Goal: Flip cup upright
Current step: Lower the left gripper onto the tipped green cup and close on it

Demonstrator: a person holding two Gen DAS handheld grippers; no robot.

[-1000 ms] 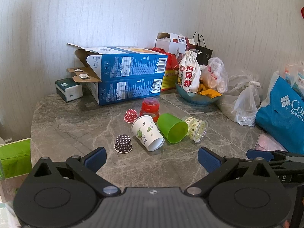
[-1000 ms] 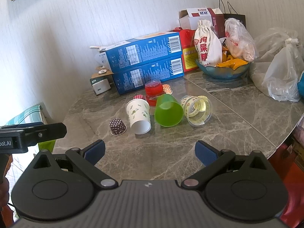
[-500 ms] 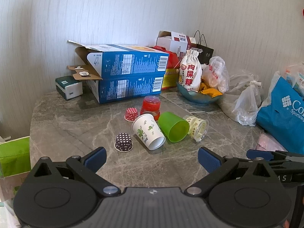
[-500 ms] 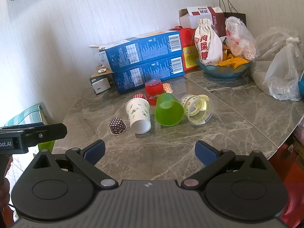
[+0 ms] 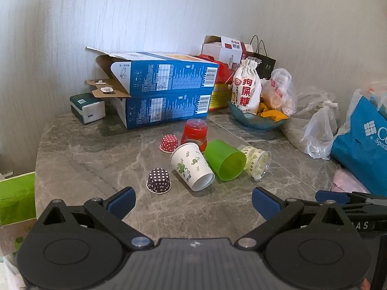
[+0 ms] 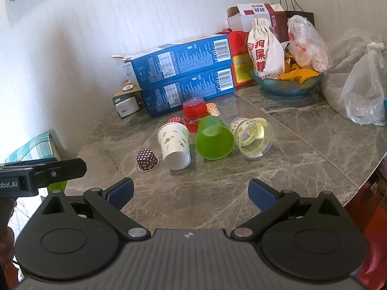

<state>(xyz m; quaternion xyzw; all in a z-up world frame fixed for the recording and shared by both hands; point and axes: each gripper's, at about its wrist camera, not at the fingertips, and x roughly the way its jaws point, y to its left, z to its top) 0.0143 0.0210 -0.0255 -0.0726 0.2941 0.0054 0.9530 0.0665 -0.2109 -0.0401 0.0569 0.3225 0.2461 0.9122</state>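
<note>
Now both claws, left gripper (image 5: 192, 200) and right gripper (image 6: 191, 192), hover spread wide and empty near the table's (image 6: 302, 159) front edge; beyond them, mid-table, the paper cup (image 6: 174, 145) lies sideways, apparently touching the green cup (image 6: 214, 139), placed as before.

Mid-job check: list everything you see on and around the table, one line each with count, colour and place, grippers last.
paper cup: 1, white with green print, on its side, table centre
green cup: 1, green, on its side, right of paper cup
clear cup: 1, clear yellowish, on its side, right of green cup
red cup: 1, red, mouth down, behind them
cupcake liners: 3, dark, red and orange, dotted, around the cups
blue boxes: 2, stacked by wall
tissue pack: 1, green-white, left of boxes
bowl: 1, blue, holding snacks
plastic bags: clear, right side
table: grey marble
left gripper: open, empty
right gripper: open, empty
</note>
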